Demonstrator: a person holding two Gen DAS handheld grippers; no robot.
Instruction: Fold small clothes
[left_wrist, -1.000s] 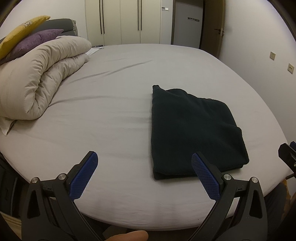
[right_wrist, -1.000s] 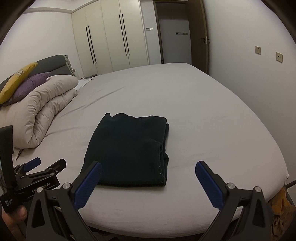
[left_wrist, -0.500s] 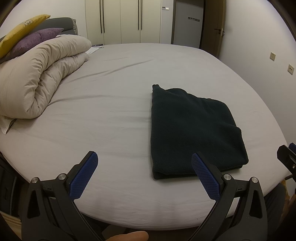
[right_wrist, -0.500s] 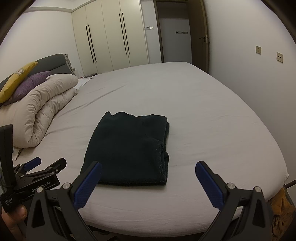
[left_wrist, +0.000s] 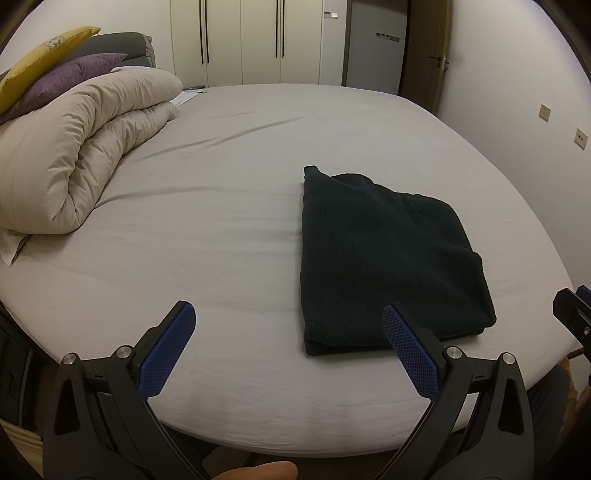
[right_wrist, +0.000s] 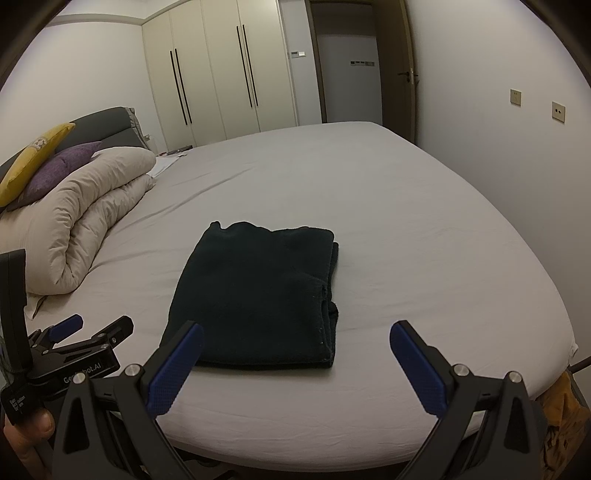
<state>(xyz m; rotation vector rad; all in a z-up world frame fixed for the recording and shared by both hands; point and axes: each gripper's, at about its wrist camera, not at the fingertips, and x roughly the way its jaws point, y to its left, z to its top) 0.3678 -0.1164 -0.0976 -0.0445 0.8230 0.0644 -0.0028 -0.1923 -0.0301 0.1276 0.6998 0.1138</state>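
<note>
Nothing has shifted over the last second: the folded dark garment (left_wrist: 388, 258) lies near the bed's (left_wrist: 221, 221) front edge, both left tongs (left_wrist: 288, 350) and right tongs (right_wrist: 295, 363) spread empty, suggesting folding is finished.

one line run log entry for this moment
left gripper: open, empty | right gripper: open, empty | dark garment: folded, flat on bed | contact: none

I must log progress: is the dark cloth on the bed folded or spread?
Folded: the dark knitted cloth shows stacked layers along its right edge.
</note>
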